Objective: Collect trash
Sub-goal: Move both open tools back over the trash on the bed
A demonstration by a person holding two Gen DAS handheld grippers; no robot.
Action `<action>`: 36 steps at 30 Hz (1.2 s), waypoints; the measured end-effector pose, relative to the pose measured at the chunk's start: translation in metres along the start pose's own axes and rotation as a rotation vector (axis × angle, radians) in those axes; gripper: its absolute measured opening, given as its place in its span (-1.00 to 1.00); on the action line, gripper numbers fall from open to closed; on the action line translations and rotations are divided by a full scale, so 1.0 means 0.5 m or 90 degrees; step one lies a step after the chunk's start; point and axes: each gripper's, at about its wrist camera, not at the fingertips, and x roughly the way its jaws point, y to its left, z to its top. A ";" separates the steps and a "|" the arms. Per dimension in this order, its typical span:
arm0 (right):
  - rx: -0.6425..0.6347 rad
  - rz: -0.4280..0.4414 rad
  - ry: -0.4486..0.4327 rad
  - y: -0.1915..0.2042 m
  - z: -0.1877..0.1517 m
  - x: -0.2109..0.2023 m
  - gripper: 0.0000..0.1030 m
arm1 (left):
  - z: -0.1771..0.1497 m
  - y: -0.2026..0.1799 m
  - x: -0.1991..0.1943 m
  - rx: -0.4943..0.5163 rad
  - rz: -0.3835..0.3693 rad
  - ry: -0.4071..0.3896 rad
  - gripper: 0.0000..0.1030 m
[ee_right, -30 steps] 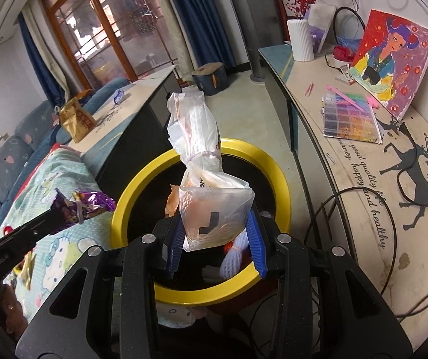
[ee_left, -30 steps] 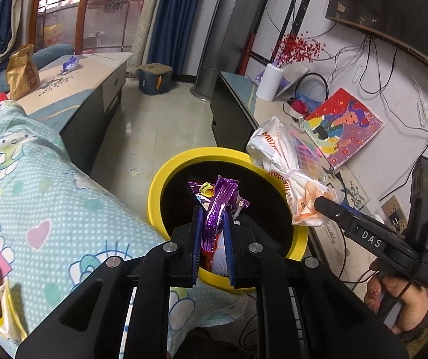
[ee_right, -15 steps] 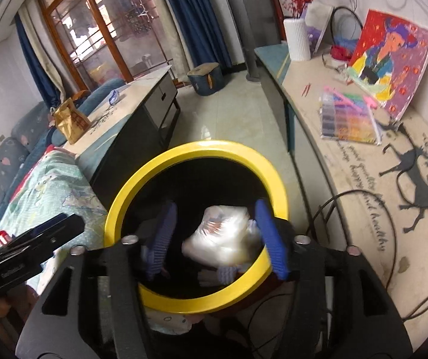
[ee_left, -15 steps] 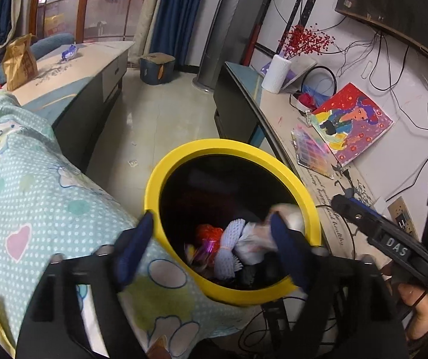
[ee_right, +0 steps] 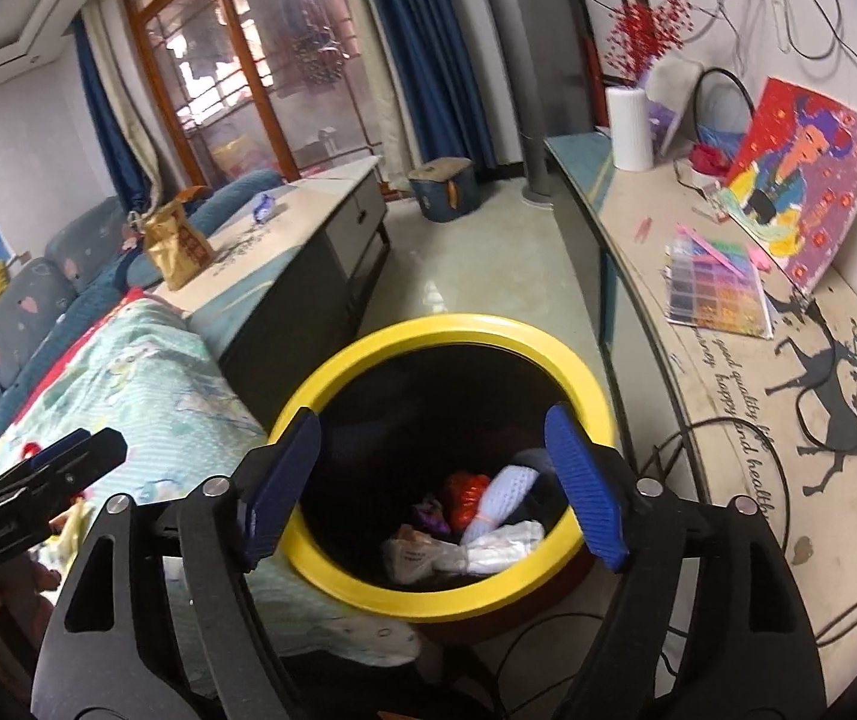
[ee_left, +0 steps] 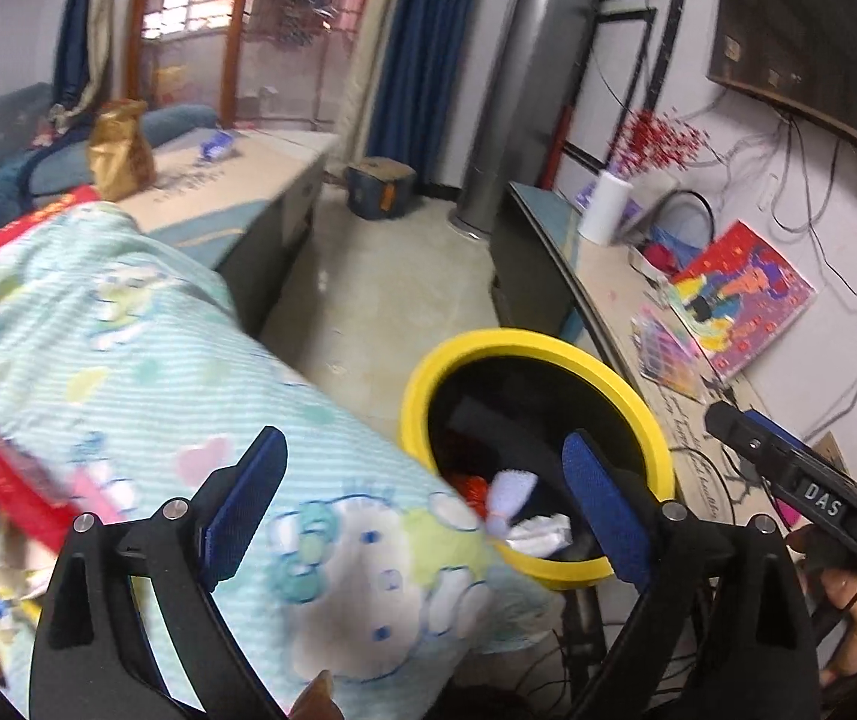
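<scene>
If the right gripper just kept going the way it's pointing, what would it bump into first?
Probably the trash inside the yellow-rimmed bin: the right gripper, empty with jaws opening, points into its mouth. Depth is hard to judge.

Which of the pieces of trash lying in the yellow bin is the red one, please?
The crumpled red wrapper, lying against the far side of the pile in the bin. The bag is clear, and the small wrapper is purple.

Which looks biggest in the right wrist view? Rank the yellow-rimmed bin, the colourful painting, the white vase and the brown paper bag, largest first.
1. yellow-rimmed bin, though it is nearest the camera
2. colourful painting
3. brown paper bag and white vase: these look about alike, and both stand farther off, so I would not rank them.
</scene>
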 end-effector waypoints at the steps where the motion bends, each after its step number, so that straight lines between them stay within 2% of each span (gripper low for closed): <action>1: -0.005 0.004 -0.003 0.008 0.001 -0.004 0.41 | -0.001 0.011 -0.016 -0.007 0.009 -0.010 0.76; 16: -0.071 0.089 -0.007 0.138 -0.006 -0.040 0.43 | -0.001 0.119 -0.171 -0.051 0.106 -0.108 0.77; 36: -0.180 0.201 0.026 0.328 -0.046 -0.053 0.45 | -0.027 0.253 -0.272 -0.120 0.177 -0.147 0.77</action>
